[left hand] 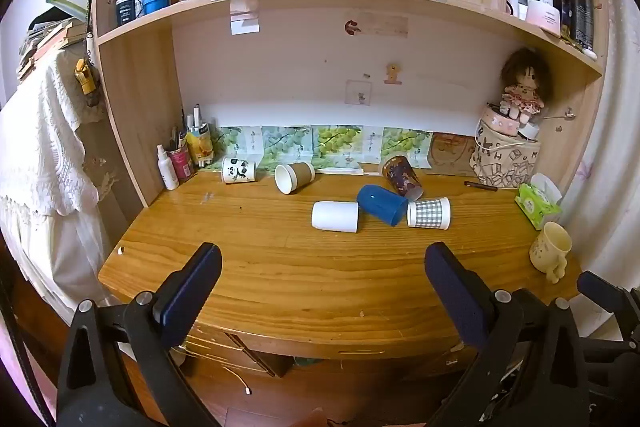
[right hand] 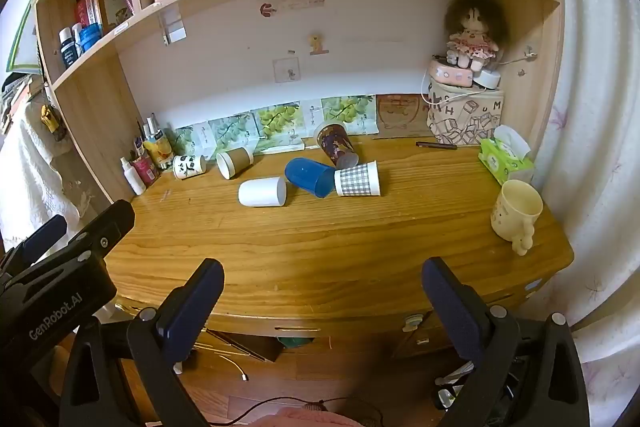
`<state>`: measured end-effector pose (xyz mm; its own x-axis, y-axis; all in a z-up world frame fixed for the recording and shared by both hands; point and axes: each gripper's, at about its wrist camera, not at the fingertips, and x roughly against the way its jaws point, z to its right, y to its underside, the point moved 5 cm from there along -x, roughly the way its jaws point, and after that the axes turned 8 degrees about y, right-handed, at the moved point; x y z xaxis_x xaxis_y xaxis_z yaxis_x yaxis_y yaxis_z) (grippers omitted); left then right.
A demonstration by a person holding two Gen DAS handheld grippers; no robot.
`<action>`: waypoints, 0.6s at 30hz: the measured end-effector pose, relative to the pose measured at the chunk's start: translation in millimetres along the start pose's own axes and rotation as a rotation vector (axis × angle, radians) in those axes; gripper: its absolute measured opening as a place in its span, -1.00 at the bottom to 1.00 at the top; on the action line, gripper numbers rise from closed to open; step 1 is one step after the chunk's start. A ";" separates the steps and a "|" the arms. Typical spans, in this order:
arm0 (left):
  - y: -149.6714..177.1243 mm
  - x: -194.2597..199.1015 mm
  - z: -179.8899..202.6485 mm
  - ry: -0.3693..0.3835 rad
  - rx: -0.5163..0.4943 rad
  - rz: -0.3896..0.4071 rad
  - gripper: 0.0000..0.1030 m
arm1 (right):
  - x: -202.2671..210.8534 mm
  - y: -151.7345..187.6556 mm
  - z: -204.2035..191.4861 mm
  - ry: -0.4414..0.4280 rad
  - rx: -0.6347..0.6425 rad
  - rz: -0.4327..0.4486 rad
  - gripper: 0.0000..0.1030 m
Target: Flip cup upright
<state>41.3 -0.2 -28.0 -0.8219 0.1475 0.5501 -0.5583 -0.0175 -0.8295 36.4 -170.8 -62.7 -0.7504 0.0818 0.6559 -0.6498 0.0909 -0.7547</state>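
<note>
Several cups lie on their sides on the wooden desk (left hand: 280,279): a white cup (left hand: 335,216), a blue cup (left hand: 382,205), a checked cup (left hand: 429,213), a dark patterned cup (left hand: 401,174), a brown paper cup (left hand: 294,177) and a panda cup (left hand: 239,170). The right wrist view shows the white cup (right hand: 262,191), blue cup (right hand: 310,177) and checked cup (right hand: 357,179). A cream mug (left hand: 550,249) (right hand: 516,213) stands upright at the right. My left gripper (left hand: 323,269) and right gripper (right hand: 322,285) are open and empty, at the desk's front edge, well short of the cups.
A patterned bag with a doll (left hand: 506,155) stands at the back right, a green tissue pack (left hand: 538,203) beside it, a pen (left hand: 480,185) nearby. Bottles and a pen holder (left hand: 184,155) fill the back left corner. Bookshelves hang above the desk.
</note>
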 end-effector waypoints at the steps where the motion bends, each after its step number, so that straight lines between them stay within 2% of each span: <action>1: 0.0 0.1 -0.1 0.000 -0.001 0.000 0.98 | -0.2 0.0 -0.1 -0.003 -0.003 -0.003 0.93; 6: 0.2 1.2 -3.1 0.004 -0.003 -0.001 0.98 | -0.8 0.0 -0.4 -0.003 -0.002 -0.006 0.93; 15: -1.1 -2.0 13.6 0.008 -0.009 -0.003 0.98 | -0.7 0.4 -3.8 0.000 -0.001 -0.009 0.93; 18: -1.5 -1.8 7.2 0.015 -0.006 -0.001 0.98 | -0.5 0.5 -5.1 0.000 -0.001 -0.009 0.93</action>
<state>42.8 -7.5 -27.0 -0.8194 0.1621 0.5498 -0.5587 -0.0114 -0.8293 37.0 -165.7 -63.3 -0.7444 0.0806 0.6629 -0.6566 0.0925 -0.7485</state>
